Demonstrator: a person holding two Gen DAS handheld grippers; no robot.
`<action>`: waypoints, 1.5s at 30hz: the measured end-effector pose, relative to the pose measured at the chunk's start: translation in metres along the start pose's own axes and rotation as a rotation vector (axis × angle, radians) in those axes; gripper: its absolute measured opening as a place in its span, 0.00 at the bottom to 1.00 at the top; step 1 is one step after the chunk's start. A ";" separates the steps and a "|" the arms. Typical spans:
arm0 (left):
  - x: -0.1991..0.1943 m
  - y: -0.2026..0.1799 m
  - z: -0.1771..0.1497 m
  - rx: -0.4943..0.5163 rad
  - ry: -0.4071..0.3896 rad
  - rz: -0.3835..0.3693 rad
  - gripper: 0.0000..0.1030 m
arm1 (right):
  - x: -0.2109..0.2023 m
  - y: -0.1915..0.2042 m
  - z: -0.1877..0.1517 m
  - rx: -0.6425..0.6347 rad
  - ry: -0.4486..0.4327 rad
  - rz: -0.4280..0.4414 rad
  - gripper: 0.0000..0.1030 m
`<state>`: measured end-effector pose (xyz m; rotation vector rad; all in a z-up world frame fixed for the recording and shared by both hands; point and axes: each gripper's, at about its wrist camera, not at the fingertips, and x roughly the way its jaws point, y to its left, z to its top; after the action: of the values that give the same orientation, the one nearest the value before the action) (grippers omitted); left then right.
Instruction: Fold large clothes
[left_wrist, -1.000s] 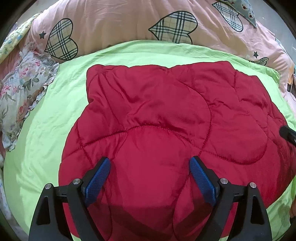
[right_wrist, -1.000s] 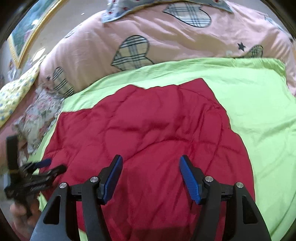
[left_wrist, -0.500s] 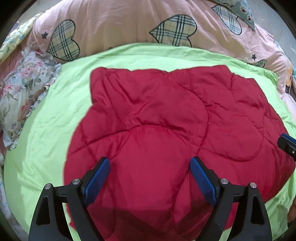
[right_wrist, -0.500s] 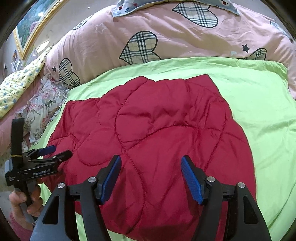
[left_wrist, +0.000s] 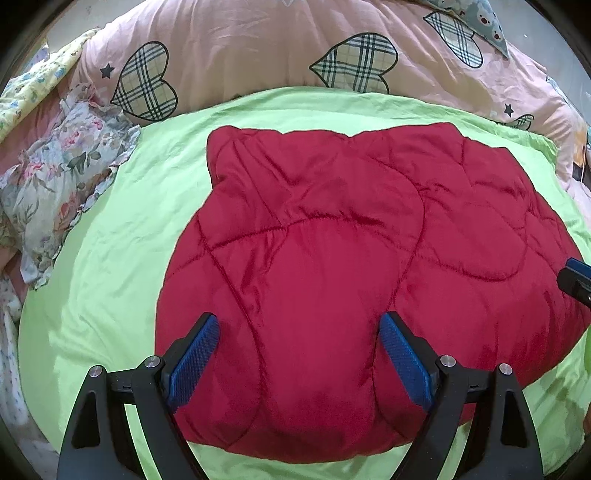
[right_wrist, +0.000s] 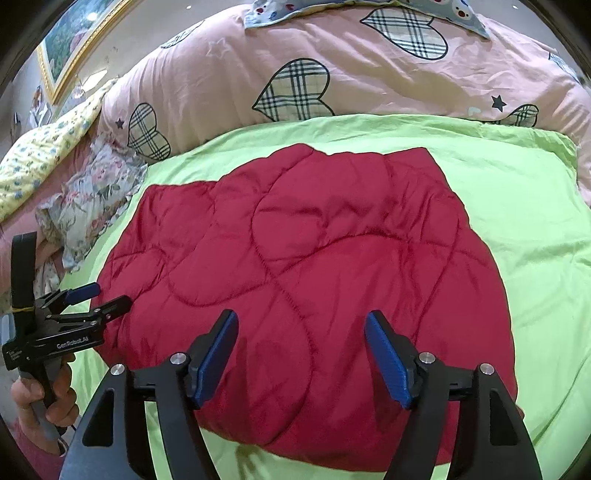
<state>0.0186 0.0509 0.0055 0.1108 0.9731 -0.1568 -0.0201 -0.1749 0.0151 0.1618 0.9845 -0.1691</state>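
A red quilted padded garment lies folded into a compact block on the green sheet; it also shows in the right wrist view. My left gripper is open and empty, hovering above the garment's near edge. My right gripper is open and empty above the garment's near right part. The left gripper also shows in the right wrist view, held in a hand at the garment's left edge, jaws apart. A tip of the right gripper shows at the right edge of the left wrist view.
A pink duvet with plaid hearts is piled behind the green sheet. A floral frilled cloth lies at the left. A yellow floral pillow and a framed picture are at the far left.
Both grippers have pulled back and up from the garment, so more green sheet and duvet show. The garment lies still. Both stay open.
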 end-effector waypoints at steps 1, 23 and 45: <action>0.001 0.001 0.000 0.000 0.001 -0.002 0.87 | 0.000 0.001 -0.002 0.001 0.004 0.003 0.72; 0.029 -0.013 0.002 0.046 0.017 -0.014 0.99 | 0.046 -0.007 -0.006 -0.014 0.029 -0.105 0.76; 0.002 -0.022 -0.007 0.045 0.007 0.084 0.99 | 0.008 -0.002 -0.011 0.007 -0.001 -0.063 0.81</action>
<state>0.0097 0.0305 -0.0006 0.1937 0.9706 -0.1017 -0.0256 -0.1752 0.0020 0.1375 0.9884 -0.2304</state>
